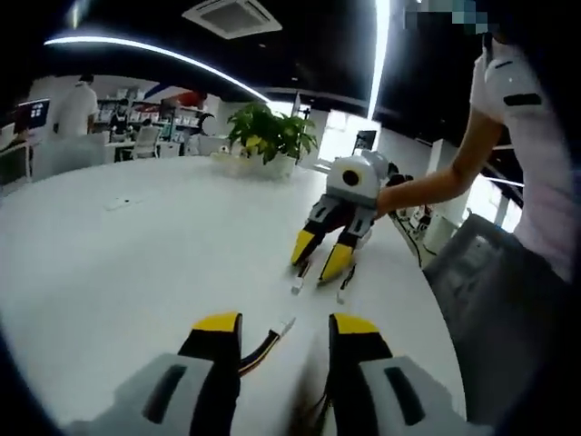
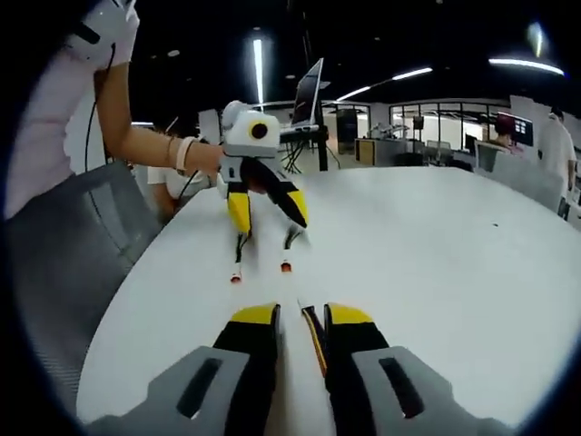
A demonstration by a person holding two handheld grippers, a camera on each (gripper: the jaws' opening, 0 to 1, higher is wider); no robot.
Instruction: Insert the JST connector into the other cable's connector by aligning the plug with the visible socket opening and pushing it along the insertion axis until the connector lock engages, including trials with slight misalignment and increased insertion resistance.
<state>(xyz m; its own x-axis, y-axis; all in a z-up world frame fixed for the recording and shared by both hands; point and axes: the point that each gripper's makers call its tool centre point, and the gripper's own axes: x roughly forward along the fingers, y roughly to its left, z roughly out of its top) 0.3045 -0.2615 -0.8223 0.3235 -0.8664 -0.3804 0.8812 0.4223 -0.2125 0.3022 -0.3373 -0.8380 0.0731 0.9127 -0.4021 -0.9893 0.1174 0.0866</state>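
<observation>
A broad white round table in an open-plan office carries the work, with a potted plant at its far side and a grey chair at the near edge. On the tabletop lie the two cables: in the left gripper view a wired cable with a pale JST connector at its tip runs between the jaws of the left gripper, which stand spread around it without closing on it. In the same view the right gripper points down at the table, its yellow-tipped jaws apart, with small pale connector ends lying just beneath the tips. In the right gripper view a thin yellowish cable runs between that gripper's own jaws; whether they pinch it cannot be told. Neither connector looks mated yet, so the step in hand is probably taking hold. Each cable is best gripped close behind its housing, so plug and socket stay stiff and square, then brought onto one axis before any push.
</observation>
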